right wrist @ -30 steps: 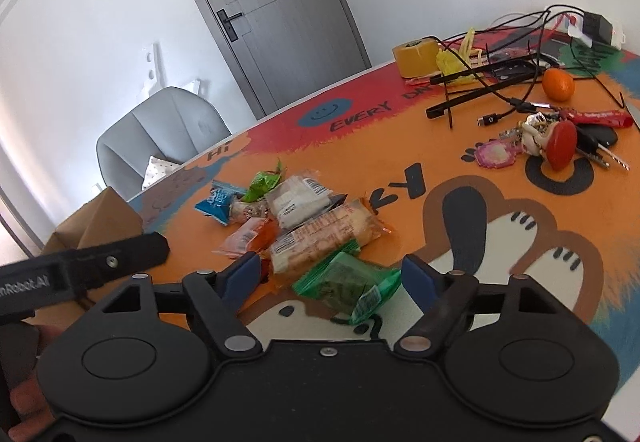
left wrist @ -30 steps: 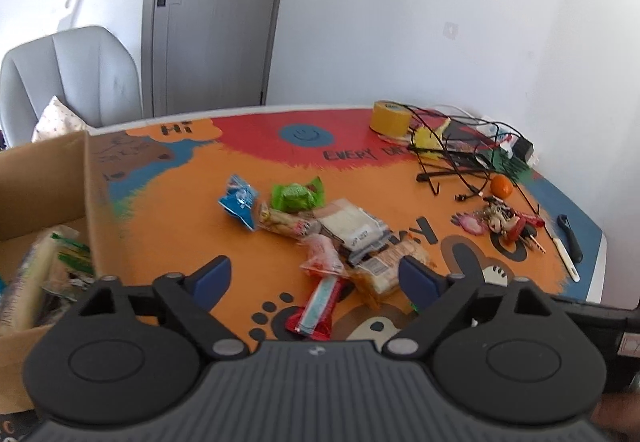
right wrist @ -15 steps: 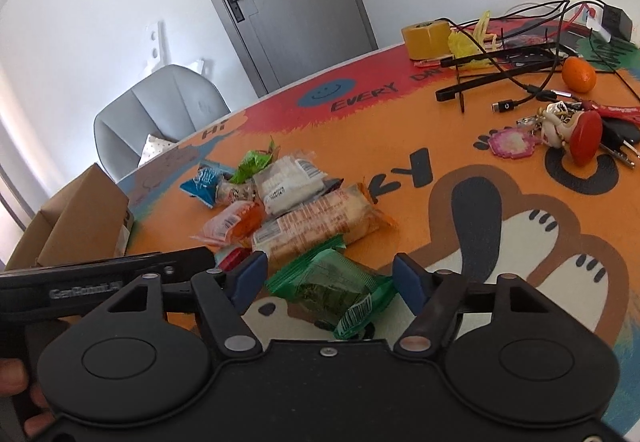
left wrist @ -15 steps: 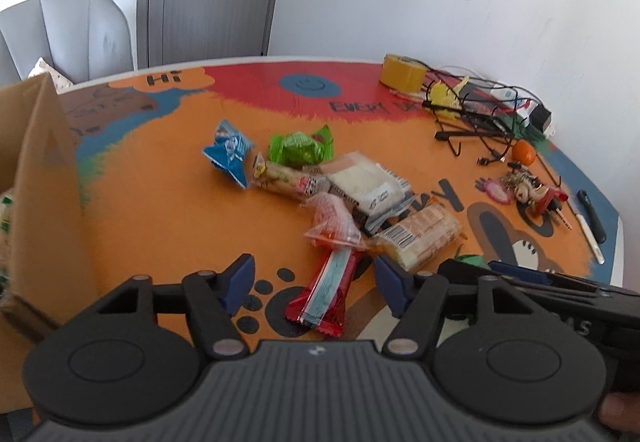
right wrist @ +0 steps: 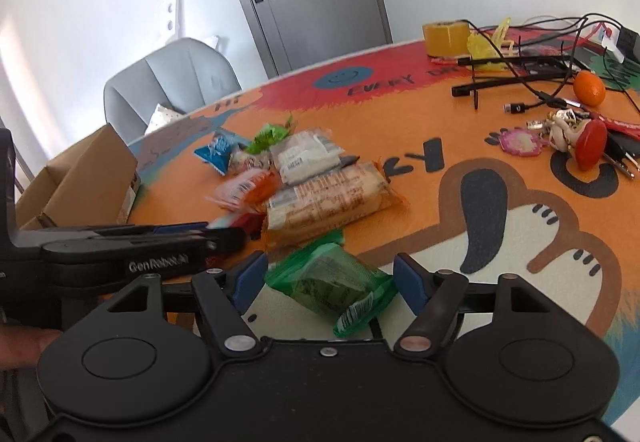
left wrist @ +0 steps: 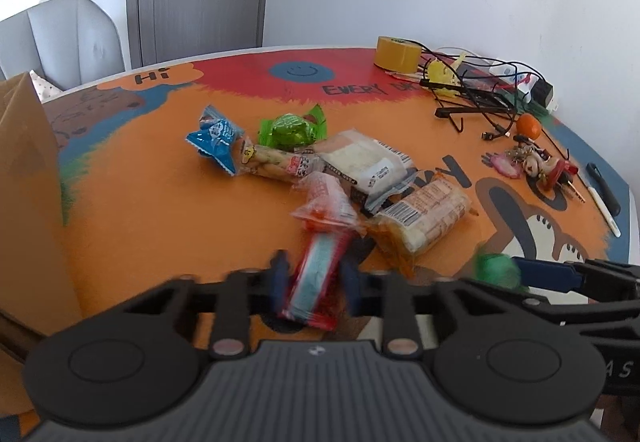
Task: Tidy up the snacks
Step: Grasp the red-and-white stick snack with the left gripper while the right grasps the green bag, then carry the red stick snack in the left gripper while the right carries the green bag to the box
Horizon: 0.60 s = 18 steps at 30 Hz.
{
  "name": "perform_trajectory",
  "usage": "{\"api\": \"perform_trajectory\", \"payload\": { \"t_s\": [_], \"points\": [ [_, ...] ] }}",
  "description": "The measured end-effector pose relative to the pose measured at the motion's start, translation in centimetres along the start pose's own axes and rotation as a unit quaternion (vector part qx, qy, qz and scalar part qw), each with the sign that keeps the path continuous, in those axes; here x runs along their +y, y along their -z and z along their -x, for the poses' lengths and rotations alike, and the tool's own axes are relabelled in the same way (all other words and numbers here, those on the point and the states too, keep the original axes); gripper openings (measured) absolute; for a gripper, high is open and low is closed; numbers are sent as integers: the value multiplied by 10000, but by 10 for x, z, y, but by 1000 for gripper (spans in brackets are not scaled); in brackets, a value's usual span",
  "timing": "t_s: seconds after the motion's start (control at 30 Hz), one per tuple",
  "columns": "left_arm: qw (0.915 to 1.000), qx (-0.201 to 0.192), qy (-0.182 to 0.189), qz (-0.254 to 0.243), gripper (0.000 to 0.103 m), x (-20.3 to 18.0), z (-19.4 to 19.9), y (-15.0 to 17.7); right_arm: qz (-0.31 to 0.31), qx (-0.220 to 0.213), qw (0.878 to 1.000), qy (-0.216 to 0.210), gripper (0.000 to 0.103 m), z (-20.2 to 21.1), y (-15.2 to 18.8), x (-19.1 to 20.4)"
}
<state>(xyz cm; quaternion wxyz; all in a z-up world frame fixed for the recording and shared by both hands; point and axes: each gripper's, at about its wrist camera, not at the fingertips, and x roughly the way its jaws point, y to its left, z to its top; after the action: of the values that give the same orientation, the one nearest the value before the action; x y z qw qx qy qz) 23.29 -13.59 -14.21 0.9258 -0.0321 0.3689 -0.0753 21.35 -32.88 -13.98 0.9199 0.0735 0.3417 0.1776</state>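
Left gripper [left wrist: 314, 282]: your fingers [left wrist: 279, 278] were blurred but nearly closed on the red-and-blue bar [left wrist: 316, 278]; from the right wrist view they looked clamped around its near end.
Right gripper [right wrist: 330, 280]: your fingers [right wrist: 250, 276] stood spread wide, released, on either side of the green pack [right wrist: 336, 288] without touching it.
Red-and-blue bar: it lay at 6 o'clock of the snack pile, pointing toward your left camera.
Green pack: it rested on the desk [right wrist: 500, 209] at the near edge, between your right fingers, just beside the cracker pack [right wrist: 324, 197].
Pile: the blue pouch [left wrist: 216, 137] sat at 10 o'clock, the green candy [left wrist: 290, 127] at 12, the white pack [left wrist: 364, 161] in the middle, the orange packet [left wrist: 326, 201] touching the bar's far end.
Box [left wrist: 28, 209]: the cardboard stood at 9 o'clock of the pile, at the desk's left edge.
Clutter: tape [left wrist: 397, 51], cables [left wrist: 476, 97], an orange [left wrist: 528, 123] and keys [left wrist: 536, 163] lay at 2 o'clock, well apart from the snacks.
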Motion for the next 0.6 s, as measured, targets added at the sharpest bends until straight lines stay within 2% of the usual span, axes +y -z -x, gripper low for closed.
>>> {"api": "perform_trajectory", "payload": {
  "t_s": [0.2,0.27,0.33,0.6],
  "points": [
    [9999,72,67,98,19,7,12,6,110,-26,9999,64,69,-4,3,6],
    [9999,58,74,116,19,9,17,7,190,-55,9996,202,50,-5,4,9],
    [9999,10,74,107,18,10,23,7,195,-55,9994,282,40,-6,3,10],
    [9997,-193,91,131,18,13,44,5,46,-169,9997,157,35,6,2,12]
  ]
}}
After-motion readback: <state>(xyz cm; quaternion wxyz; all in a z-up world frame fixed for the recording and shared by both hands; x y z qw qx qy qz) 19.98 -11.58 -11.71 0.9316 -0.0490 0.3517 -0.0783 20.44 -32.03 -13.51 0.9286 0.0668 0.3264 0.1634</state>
